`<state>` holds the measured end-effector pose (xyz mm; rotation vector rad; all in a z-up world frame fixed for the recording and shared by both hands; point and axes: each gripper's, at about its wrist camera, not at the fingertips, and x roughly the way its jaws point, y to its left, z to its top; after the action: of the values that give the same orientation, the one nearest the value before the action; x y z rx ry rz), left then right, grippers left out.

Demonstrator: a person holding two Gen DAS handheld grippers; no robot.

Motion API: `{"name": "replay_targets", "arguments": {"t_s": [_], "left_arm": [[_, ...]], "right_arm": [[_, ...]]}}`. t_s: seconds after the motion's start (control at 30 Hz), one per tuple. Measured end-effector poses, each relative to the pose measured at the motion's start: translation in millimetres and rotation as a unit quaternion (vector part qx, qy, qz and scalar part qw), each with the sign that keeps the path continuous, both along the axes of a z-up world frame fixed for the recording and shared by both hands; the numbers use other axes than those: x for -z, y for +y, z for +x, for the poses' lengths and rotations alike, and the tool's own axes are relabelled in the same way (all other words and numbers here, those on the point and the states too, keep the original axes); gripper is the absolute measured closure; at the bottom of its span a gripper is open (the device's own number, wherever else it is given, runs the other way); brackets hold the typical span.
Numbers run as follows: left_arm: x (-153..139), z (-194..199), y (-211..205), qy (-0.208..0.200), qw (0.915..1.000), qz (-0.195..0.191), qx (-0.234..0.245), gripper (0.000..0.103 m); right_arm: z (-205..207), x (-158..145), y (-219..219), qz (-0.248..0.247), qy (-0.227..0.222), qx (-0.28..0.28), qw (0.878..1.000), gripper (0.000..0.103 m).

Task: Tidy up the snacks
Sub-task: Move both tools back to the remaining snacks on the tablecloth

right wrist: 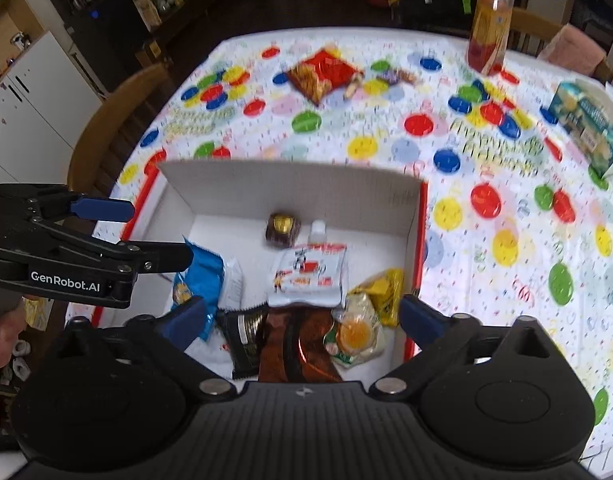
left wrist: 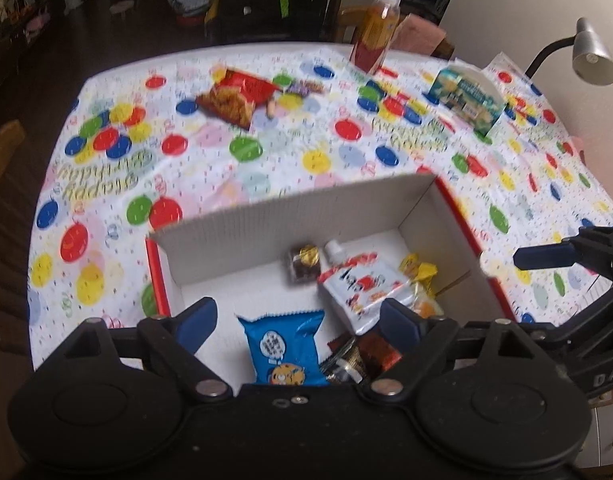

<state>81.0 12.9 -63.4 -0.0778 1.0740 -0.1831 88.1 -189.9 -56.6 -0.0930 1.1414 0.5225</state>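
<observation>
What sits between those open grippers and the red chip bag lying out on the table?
The white cardboard box's far wall rises between both grippers and the red chip bag; beyond it, only bare spotted tablecloth.

An open white corrugated cardboard box with red outer sides [right wrist: 414, 216] sits on the table, holding a blue cookie packet [left wrist: 281, 347], a white spouted drink pouch [right wrist: 308, 276], a small brown wrapped cake [right wrist: 281, 229] and yellow and dark wrappers. A red-and-orange snack bag [right wrist: 324, 74] lies flat well beyond it.
</observation>
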Motion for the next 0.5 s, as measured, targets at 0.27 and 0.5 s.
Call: {"name": "replay_targets", "arguments": {"t_s": [0.27, 0.5], "left_arm": [[-33, 9, -3, -0.059, 0.9981, 0.013, 0.008, 0.005], [-48, 41, -8, -0.102, 0.9946, 0.02, 0.006, 0.001]], "right_arm": [[17, -39, -9, 0.01, -0.047, 0.007, 0.999, 0.0], [63, -63, -21, 0.015, -0.078, -0.001, 0.997, 0.0]]}}
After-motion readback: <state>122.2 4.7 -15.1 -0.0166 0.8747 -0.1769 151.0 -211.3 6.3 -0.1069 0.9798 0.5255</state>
